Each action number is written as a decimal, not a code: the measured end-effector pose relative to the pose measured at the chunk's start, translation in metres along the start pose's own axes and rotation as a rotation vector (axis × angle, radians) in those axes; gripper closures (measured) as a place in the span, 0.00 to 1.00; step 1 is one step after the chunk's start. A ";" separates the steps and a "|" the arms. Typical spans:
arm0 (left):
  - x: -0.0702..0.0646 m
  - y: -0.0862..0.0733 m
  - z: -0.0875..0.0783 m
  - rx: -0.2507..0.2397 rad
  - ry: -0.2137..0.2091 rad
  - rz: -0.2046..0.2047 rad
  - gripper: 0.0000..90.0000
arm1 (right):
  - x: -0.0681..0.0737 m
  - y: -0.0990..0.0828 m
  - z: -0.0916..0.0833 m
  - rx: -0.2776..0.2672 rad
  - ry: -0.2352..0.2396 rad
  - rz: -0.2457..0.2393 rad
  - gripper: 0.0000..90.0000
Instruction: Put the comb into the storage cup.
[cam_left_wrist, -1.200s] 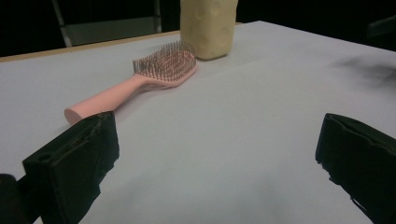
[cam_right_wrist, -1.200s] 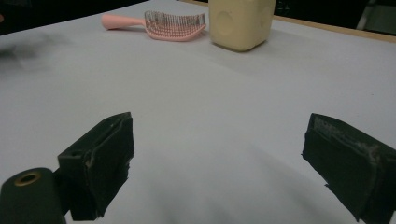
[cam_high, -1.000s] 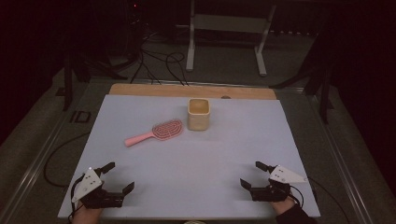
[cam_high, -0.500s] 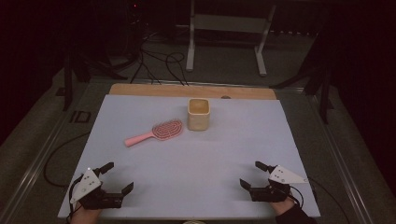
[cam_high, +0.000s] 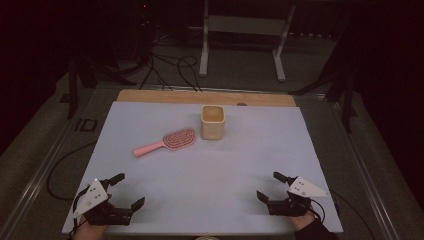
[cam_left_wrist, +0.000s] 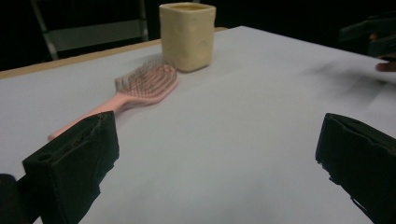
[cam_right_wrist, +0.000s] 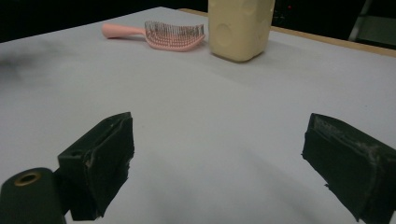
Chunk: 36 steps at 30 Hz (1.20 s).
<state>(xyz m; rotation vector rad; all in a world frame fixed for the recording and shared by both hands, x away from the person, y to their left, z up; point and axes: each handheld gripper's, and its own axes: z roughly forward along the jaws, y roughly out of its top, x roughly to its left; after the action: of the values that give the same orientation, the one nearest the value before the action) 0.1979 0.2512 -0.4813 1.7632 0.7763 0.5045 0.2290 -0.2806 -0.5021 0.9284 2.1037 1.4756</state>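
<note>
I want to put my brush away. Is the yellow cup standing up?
Upright: the cup stands on its base, its open mouth facing up, beside the pink hairbrush.

left gripper (cam_high: 127, 190) low at near-left edge, jaws wide apart, right gripper (cam_high: 269, 186) low near-right, jaws apart

A pink hairbrush (cam_high: 167, 141) lies flat on the white table sheet, bristles up — its oval, ribbed head points toward the far right, its slim handle runs out toward the near left. Just beside the head, on its right, stands a cream-yellow cup (cam_high: 213, 122) — squarish, with rounded corners and dimpled walls, upright and open at the top. The two sit close, seemingly not touching.
</note>
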 end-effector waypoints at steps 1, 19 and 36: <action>-0.001 0.002 0.000 0.004 -0.005 0.005 0.00 | 0.000 0.000 0.000 0.000 0.001 0.001 0.10; 0.011 0.042 -0.007 0.022 -0.066 -0.013 0.00 | 0.002 0.002 0.002 -0.001 0.006 -0.004 0.10; 0.025 0.068 0.004 0.069 -0.034 0.001 0.00 | 0.002 0.003 0.002 -0.005 0.006 -0.001 0.10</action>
<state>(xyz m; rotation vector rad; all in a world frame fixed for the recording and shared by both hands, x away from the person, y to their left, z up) 0.2357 0.2530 -0.4190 1.8315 0.7771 0.4515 0.2296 -0.2770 -0.5003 0.9220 2.1033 1.4843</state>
